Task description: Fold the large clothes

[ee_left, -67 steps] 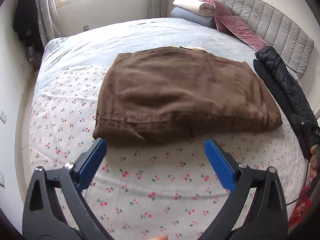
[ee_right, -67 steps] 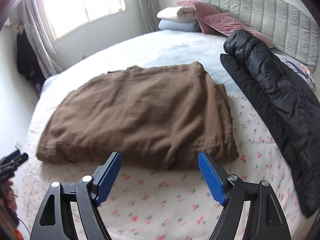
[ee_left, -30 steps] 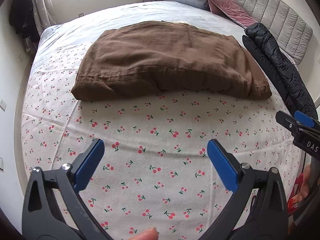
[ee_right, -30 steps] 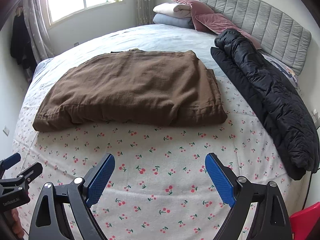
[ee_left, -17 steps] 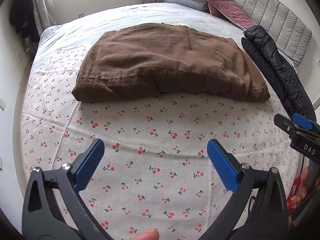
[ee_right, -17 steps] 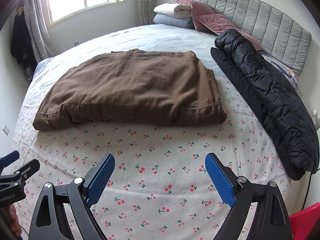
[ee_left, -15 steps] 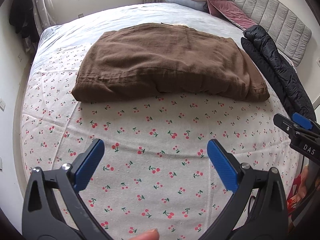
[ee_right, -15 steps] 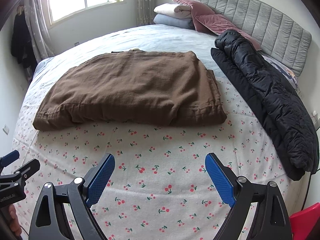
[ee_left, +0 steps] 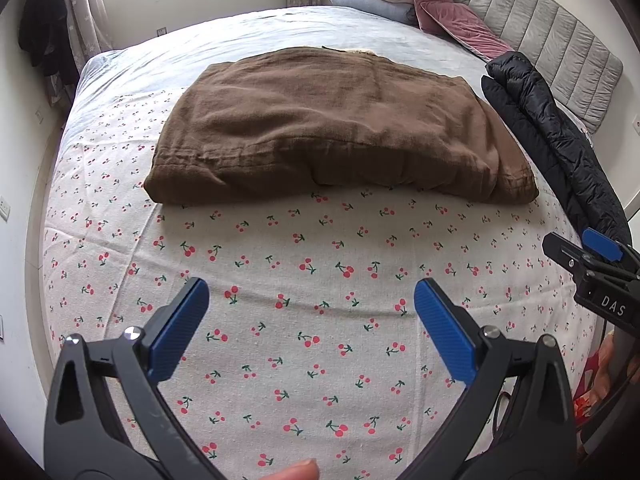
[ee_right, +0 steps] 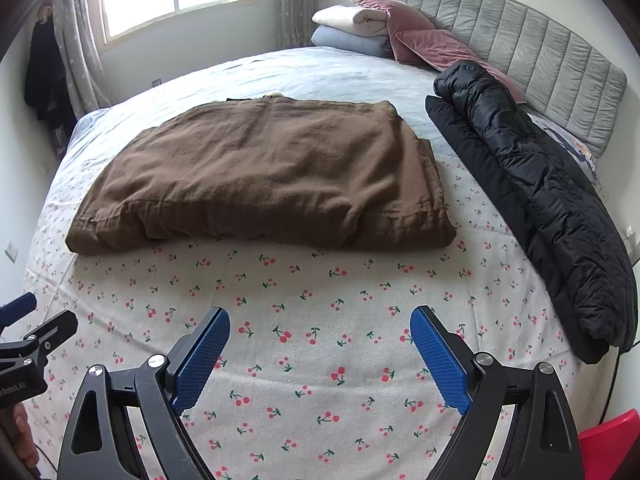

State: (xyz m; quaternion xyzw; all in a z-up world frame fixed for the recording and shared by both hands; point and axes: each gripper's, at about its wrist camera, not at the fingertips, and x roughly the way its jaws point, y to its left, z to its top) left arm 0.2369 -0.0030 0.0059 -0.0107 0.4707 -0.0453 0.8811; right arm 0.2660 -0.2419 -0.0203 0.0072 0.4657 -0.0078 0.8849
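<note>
A brown garment (ee_left: 336, 128) (ee_right: 264, 176) lies folded into a thick rectangle in the middle of the bed, on the cherry-print sheet (ee_left: 304, 280) (ee_right: 320, 320). My left gripper (ee_left: 310, 294) is open above the sheet, well short of the garment's near edge, with nothing between its blue pads. My right gripper (ee_right: 320, 324) is open too, also back from the garment and holding nothing. Each gripper shows at the edge of the other's view: the right gripper (ee_left: 596, 256) at far right, the left gripper (ee_right: 24, 332) at far left.
A black puffer jacket (ee_left: 560, 144) (ee_right: 536, 200) lies along the bed's right side. Pink pillows (ee_right: 420, 40) and folded blankets (ee_right: 352, 28) are stacked by the grey headboard (ee_right: 520, 48). A window and curtains (ee_right: 76, 48) are at the back left. A red object (ee_right: 608, 440) sits low right.
Both grippers have drawn back from the folded garment's near edge and risen, so more sheet lies between them and it. Over the last half second nearly nothing moves.
</note>
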